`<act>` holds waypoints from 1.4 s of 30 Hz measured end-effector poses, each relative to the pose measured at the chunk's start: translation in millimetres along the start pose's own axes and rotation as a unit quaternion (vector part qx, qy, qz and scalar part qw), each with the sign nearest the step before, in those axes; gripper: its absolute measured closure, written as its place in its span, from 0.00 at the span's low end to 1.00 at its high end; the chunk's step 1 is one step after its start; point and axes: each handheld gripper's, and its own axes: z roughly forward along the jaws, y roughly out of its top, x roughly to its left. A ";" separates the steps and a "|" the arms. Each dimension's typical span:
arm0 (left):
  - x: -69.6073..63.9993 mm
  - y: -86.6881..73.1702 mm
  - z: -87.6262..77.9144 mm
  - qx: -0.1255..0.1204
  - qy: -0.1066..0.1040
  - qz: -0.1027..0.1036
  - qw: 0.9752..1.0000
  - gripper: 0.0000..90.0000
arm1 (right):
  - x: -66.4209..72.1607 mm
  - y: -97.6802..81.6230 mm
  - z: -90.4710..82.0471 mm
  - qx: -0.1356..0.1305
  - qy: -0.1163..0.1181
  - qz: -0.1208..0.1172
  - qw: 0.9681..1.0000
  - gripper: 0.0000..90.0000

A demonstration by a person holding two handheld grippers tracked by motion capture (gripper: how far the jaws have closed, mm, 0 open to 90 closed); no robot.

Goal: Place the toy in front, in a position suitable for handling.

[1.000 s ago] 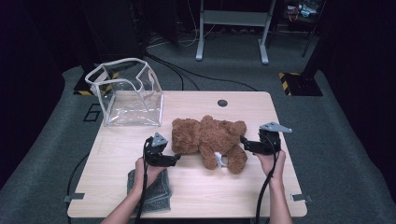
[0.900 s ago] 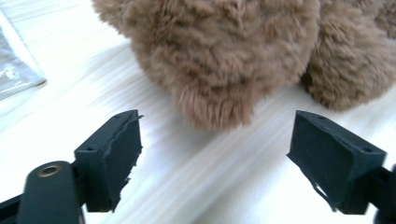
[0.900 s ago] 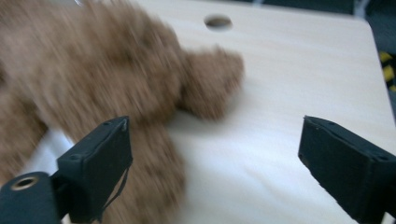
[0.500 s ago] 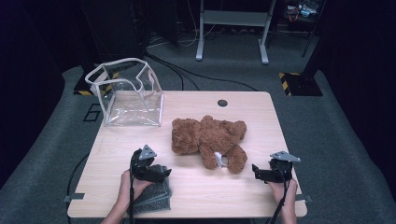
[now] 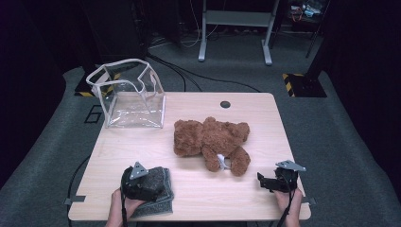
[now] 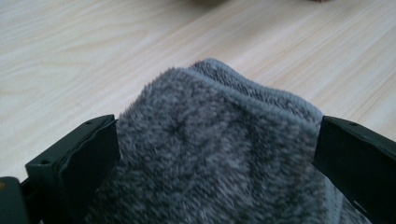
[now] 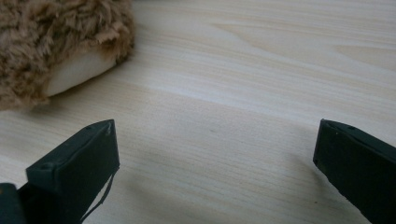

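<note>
- Left gripper (image 5: pixel 156 182): sits at the near left of the bench (image 5: pixel 198 198), directly over a folded grey cloth (image 5: pixel 161 198). Its jaws have just been opening and stand spread wide.
- In the left gripper view the grey cloth (image 6: pixel 215 154) lies between the jaws. Whether the pads press on the pile cannot be told for certain, as the fabric reaches both jaws.
- Right gripper (image 5: pixel 262 181): low at the near right of the bench, pointing left. Its jaws have just been opening and stand spread wide over bare wood, holding nothing.
- Brown teddy bear (image 5: pixel 210 142): lies at mid-bench, between the two grippers and farther off, apart from both. Its foot (image 7: pixel 70 70) shows in the right gripper view.
- Clear plastic bag (image 5: pixel 130 97): stands open at the far left corner, well apart from the bear.
</note>
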 end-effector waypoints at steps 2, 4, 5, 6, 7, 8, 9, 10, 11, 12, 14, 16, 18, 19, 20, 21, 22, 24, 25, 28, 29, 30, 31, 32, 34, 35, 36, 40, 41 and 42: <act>-3.8 -5.0 0.7 0.002 0.006 0.004 1.000 0.00 | 1.0 0.9 3.1 0.017 0.001 -0.019 1.000 0.00; -5.2 -8.9 2.1 0.008 0.009 0.004 1.000 0.00 | 1.3 1.3 4.0 0.021 -0.001 -0.021 1.000 0.00; -5.8 -14.2 7.1 0.013 0.012 -0.001 1.000 0.01 | 3.5 1.5 4.9 0.024 -0.011 -0.026 0.999 0.00; -5.7 -16.7 9.6 0.020 0.009 -0.004 1.000 0.01 | 4.1 1.5 4.8 0.027 -0.014 -0.028 0.999 0.00; -6.2 -18.9 10.8 0.018 0.014 -0.001 1.000 0.01 | 4.0 1.5 4.8 0.026 -0.014 -0.027 0.999 0.00; -6.2 -18.9 10.8 0.018 0.014 -0.001 1.000 0.01 | 4.0 1.5 4.8 0.026 -0.014 -0.027 0.999 0.00; -7.1 -19.4 10.9 0.017 0.017 -0.003 1.000 0.02 | 3.8 1.2 4.6 0.023 -0.018 -0.024 0.999 0.01; -6.7 -19.0 10.9 0.023 0.018 0.002 1.000 0.02 | 4.1 1.2 4.7 0.022 -0.017 -0.021 0.999 0.01; -6.7 -19.0 10.9 0.023 0.018 0.002 1.000 0.02 | 4.1 1.2 4.7 0.022 -0.017 -0.021 0.999 0.01; -7.6 -19.3 12.1 0.022 0.022 0.002 0.999 0.02 | 4.3 1.1 4.6 0.021 -0.018 -0.019 0.999 0.02; -8.2 -19.0 11.5 0.031 0.023 0.008 0.999 0.03 | 2.8 0.6 3.4 0.018 -0.021 -0.016 0.999 0.05; -8.6 -19.1 11.5 0.029 0.024 0.005 0.999 0.04 | 2.4 0.4 3.0 0.016 -0.024 -0.013 1.000 0.06; -8.3 -19.0 10.8 0.028 0.026 0.005 0.999 0.07 | 2.3 0.4 2.9 0.015 -0.026 -0.011 1.000 0.07; -8.5 -19.1 10.6 0.023 0.026 0.002 0.999 0.09 | 2.3 0.4 2.9 0.015 -0.026 -0.011 1.000 0.07; -8.1 -19.0 9.6 0.024 0.025 0.002 0.999 0.12 | 2.4 0.5 2.9 0.015 -0.026 -0.011 0.999 0.07; -7.9 -19.2 8.8 0.021 0.028 0.005 0.999 0.15 | 2.3 0.4 2.9 0.015 -0.026 -0.011 0.999 0.07; -8.2 -19.3 8.8 0.018 0.029 0.002 0.999 0.18 | 2.2 0.5 2.9 0.014 -0.026 -0.010 0.999 0.07; -7.9 -19.7 7.7 0.011 0.029 -0.001 1.000 0.24 | 2.2 0.5 2.9 0.014 -0.026 -0.010 0.999 0.07; -7.9 -19.7 7.7 0.011 0.029 -0.001 1.000 0.29 | 2.2 0.5 2.9 0.014 -0.026 -0.010 0.999 0.07; -7.3 -20.6 5.4 0.000 0.032 -0.004 0.999 0.43 | 2.2 0.5 2.9 0.014 -0.026 -0.010 0.999 0.07; -7.0 -21.4 4.9 -0.008 0.031 -0.005 0.999 0.52 | 2.2 0.5 2.9 0.014 -0.026 -0.010 0.999 0.07; -6.9 -21.5 4.6 -0.008 0.028 -0.005 1.000 0.57 | 2.2 0.5 2.9 0.014 -0.026 -0.010 0.999 0.07; -7.3 -21.7 4.9 -0.012 0.029 -0.006 0.999 0.60 | 2.2 0.5 2.9 0.014 -0.026 -0.010 0.999 0.07; -7.3 -21.7 4.9 -0.012 0.029 -0.006 0.999 0.64 | 2.2 0.4 2.9 0.014 -0.026 -0.010 0.999 0.07; -7.5 -21.8 4.5 -0.014 0.024 -0.008 1.000 0.70 | 2.2 0.4 2.8 0.014 -0.027 -0.010 0.999 0.07; -6.7 -22.1 4.2 -0.018 0.023 -0.008 1.000 0.72 | 2.2 0.4 2.8 0.014 -0.027 -0.010 0.999 0.08; -6.5 -22.8 4.6 -0.023 0.024 -0.013 0.999 0.73 | 2.2 0.4 2.8 0.014 -0.028 -0.010 0.999 0.08; -4.0 -21.6 3.1 -0.022 0.018 -0.015 0.999 0.75 | 2.2 0.5 2.8 0.014 -0.029 -0.010 0.999 0.08; -3.7 -20.7 2.9 -0.021 0.015 -0.016 1.000 0.76 | 2.2 0.5 2.8 0.014 -0.029 -0.010 0.999 0.08; -3.4 -19.8 2.7 -0.022 0.017 -0.012 1.000 0.76 | 2.2 0.5 2.8 0.014 -0.029 -0.010 0.999 0.08</act>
